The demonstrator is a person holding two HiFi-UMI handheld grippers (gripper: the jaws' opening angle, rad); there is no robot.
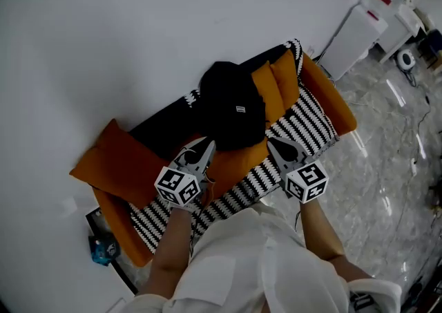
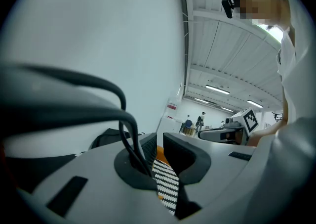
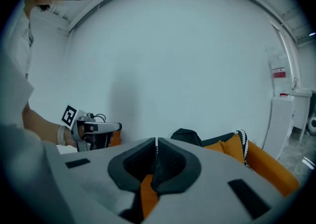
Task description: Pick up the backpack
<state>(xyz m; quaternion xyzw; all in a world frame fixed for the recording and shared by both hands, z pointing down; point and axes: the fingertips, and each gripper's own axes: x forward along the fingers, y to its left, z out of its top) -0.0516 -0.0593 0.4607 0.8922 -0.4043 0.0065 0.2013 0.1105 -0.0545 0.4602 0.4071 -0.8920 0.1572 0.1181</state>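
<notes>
tools: my grey left tool [image 1: 205,146] and grey right tool [image 1: 275,144] both have their jaws together with nothing in them. They are poised over the seat's front edge.
seat: a black-and-white striped throw [image 1: 307,125] lies over an orange upholstered sofa [image 1: 338,108].
target: the soft black fabric backpack [image 1: 231,106] sits on the sofa just beyond both tools, leaning against its back. Orange square cushions [image 1: 276,82] touch its right side.
risk, closed jaws: arriving like this, I judge they would shove the pack rather than grip it.
risk, soft cloth: a pinch of loose fabric could slip, or drag the throw or a cushion along.
risk, one-sided hold: the pack would likely swing and sag.
</notes>
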